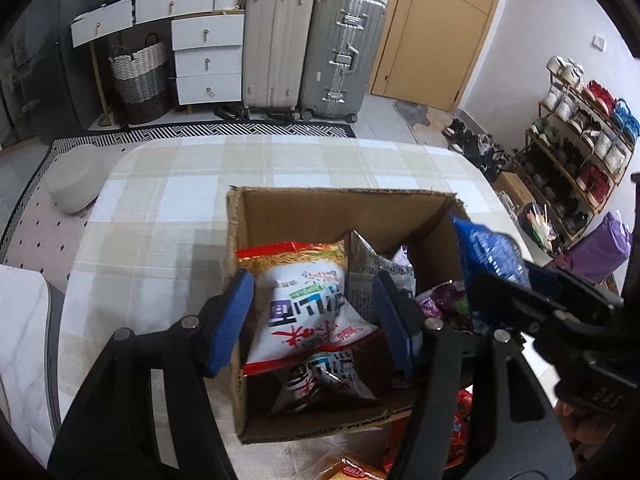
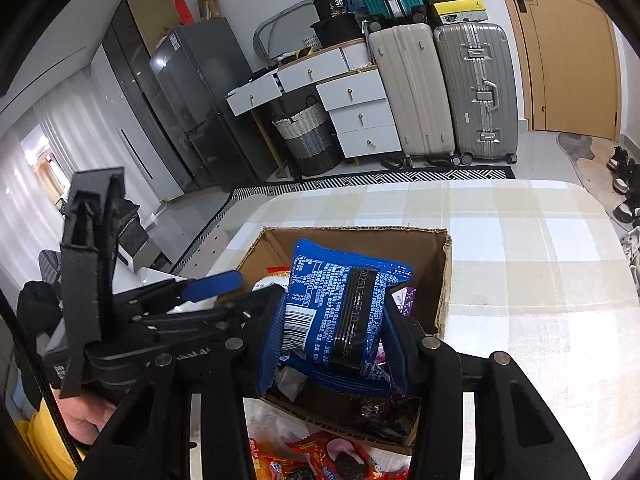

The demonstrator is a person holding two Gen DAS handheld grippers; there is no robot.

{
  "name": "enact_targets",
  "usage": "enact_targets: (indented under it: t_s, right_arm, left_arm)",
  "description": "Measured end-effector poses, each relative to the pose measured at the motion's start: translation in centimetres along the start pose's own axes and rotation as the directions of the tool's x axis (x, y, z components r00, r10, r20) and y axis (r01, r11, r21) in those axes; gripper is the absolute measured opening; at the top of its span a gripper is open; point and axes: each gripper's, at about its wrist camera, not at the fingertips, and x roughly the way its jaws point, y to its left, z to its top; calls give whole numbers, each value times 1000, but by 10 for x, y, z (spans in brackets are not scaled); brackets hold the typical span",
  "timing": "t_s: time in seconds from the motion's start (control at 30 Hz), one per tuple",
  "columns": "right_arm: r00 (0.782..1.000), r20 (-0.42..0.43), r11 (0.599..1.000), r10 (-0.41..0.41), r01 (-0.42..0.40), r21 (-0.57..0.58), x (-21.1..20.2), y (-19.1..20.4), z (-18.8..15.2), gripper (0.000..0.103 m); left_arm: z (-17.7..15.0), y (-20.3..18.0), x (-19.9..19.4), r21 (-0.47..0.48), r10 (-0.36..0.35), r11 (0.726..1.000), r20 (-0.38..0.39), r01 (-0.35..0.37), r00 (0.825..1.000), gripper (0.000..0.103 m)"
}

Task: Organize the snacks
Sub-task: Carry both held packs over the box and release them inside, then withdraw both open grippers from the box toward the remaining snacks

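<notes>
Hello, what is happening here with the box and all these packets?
A person is sorting snacks into a cardboard box on a checked tablecloth, with a gripper in each hand. The left gripper is open around a white and red noodle packet that lies in the box on another like it. The right gripper is shut on a blue packet and holds it over the box. More red packets wait on the table in front of the box.
</notes>
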Motion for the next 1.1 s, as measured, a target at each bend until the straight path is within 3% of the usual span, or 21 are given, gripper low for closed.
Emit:
enact_targets:
  t_s: [0.1,0.5,0.67,1.1]
  right_arm:
    - [1000,-5,1000,-3,3,0,3,2,-1,45]
    - [999,-30,1000,-18,18,-11,15,8,0,46]
    - [999,-10,999,-39,39,-30,9,10,1,49]
    - [994,105,999,-23,25,-21,-64,33,-16,53]
  left_arm:
    - [-1,3,-9,-7,-2,1000,16,2,1000,67]
    - [-13,1,-41,1,11,1000,46,-12,999,68]
    - [-21,-8,-66,26,33,999,86,-36,996,77]
    - [-61,-30,-156,36,47,998,160,-54,986,80]
